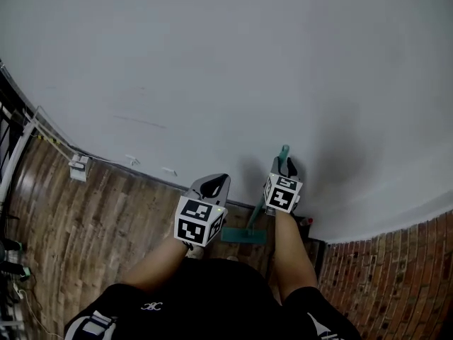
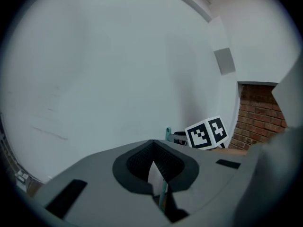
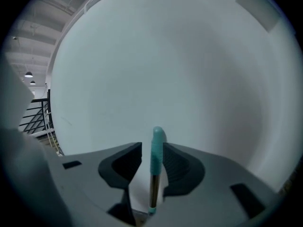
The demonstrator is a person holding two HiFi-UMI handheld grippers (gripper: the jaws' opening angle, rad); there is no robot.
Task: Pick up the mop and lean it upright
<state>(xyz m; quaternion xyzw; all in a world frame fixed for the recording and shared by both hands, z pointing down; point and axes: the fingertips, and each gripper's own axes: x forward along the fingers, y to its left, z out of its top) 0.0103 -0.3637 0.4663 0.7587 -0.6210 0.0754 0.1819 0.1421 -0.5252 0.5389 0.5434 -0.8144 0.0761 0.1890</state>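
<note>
The mop stands on end against the white wall (image 1: 233,69). Its teal handle tip (image 1: 284,151) is up and its flat teal head (image 1: 244,236) rests on the wooden floor. My right gripper (image 1: 287,167) is at the top of the handle. In the right gripper view the teal grip (image 3: 156,148) rises between the two pads of my right gripper (image 3: 152,149), which stands open with a gap on the left side. My left gripper (image 1: 214,185) hovers left of the shaft, shut and empty, its tips meeting (image 2: 152,144). A thin stretch of the shaft (image 2: 163,193) shows behind them.
A brick wall (image 1: 382,275) meets the white wall at the right corner, with a small dark object (image 1: 306,222) at its foot. A white box with a cable (image 1: 78,167) sits at the skirting on the left. A black railing (image 1: 6,112) runs along the far left.
</note>
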